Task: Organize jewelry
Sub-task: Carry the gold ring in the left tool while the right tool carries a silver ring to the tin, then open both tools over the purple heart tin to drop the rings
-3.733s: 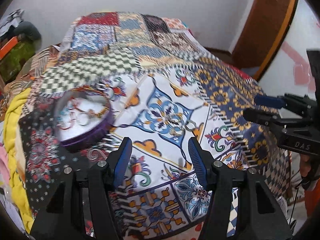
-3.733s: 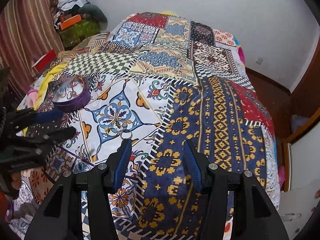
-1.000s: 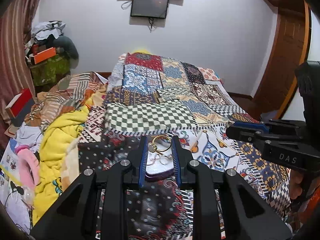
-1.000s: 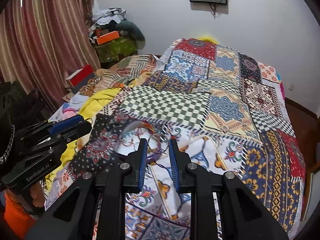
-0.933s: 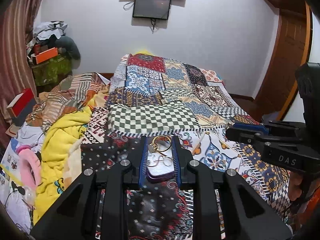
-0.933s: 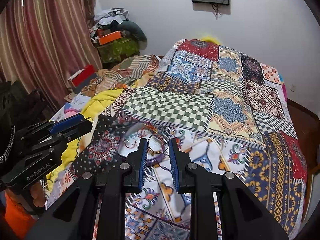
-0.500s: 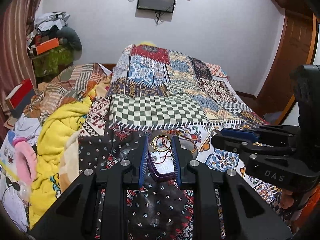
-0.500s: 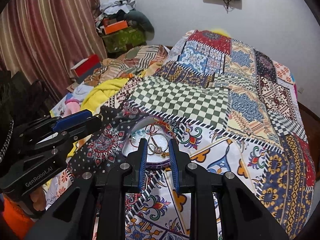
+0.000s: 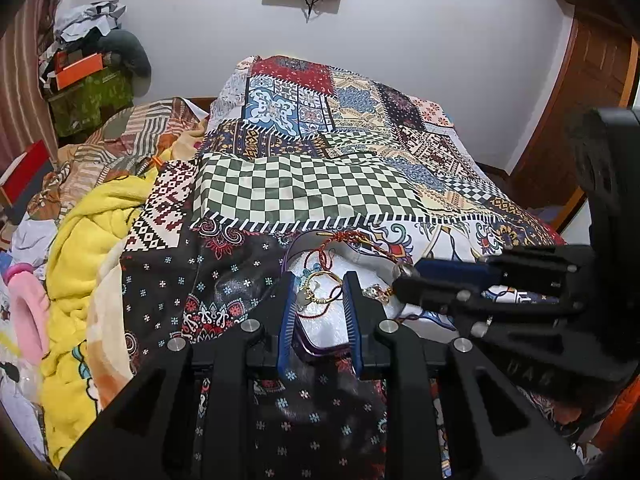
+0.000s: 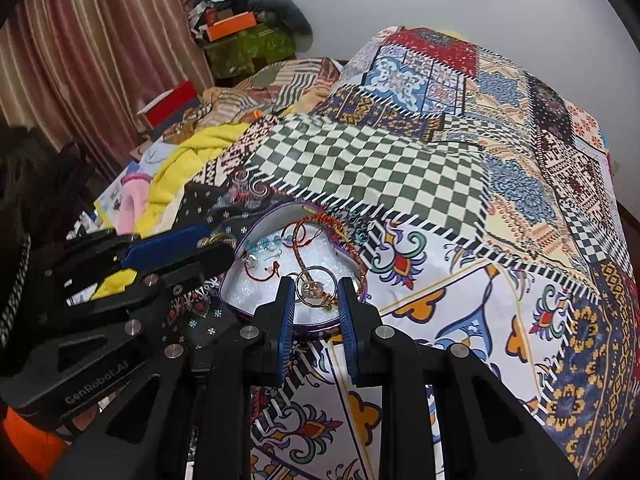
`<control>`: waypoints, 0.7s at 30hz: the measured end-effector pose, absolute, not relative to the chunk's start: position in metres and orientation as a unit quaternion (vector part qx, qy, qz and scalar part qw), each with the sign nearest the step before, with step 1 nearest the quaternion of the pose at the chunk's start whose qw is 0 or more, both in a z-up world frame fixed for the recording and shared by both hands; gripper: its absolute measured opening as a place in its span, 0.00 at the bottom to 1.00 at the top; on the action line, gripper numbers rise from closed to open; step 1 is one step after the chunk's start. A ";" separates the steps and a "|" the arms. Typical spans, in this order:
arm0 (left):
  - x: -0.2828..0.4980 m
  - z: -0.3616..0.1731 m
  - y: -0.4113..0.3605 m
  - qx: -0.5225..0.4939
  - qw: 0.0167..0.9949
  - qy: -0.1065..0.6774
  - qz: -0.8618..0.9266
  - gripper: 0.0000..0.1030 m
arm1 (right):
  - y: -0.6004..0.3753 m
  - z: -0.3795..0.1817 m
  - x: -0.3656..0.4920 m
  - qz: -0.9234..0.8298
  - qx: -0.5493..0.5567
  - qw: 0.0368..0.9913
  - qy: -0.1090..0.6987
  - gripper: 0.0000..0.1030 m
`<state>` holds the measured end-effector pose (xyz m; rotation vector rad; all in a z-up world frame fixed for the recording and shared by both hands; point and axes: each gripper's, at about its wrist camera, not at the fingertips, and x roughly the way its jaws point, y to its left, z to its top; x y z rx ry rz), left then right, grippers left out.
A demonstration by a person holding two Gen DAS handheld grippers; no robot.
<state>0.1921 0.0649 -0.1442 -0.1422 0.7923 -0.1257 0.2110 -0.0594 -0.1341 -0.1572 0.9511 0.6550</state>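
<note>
A patchwork bedspread [image 9: 304, 192] spreads ahead of both tongs. On it, just under their tips, sits a purple-rimmed tray [image 10: 248, 232] with red cords. The left tongs [image 9: 319, 292] pinch a gold ring [image 9: 325, 289] over the tray; the right tongs [image 10: 315, 288] pinch a silver ring [image 10: 316, 285].

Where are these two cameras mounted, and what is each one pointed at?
Left wrist: sits on the left gripper, looking along its fingers at a gold ring held over the purple tray; the right gripper crosses at right.
Right wrist: sits on the right gripper, looking at a silver ring it holds over the tray; the left gripper shows at left.
Shared: the tray, the patchwork bedspread.
</note>
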 end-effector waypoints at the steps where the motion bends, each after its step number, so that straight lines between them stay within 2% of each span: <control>1: 0.194 -0.144 0.066 -0.071 0.918 0.386 -0.062 0.22 | -0.057 -0.136 0.210 0.311 -0.079 0.833 0.450 0.19; 21: 0.204 -0.155 0.073 -0.085 0.907 0.405 -0.072 0.21 | -0.048 -0.152 0.215 0.320 -0.099 0.818 0.467 0.19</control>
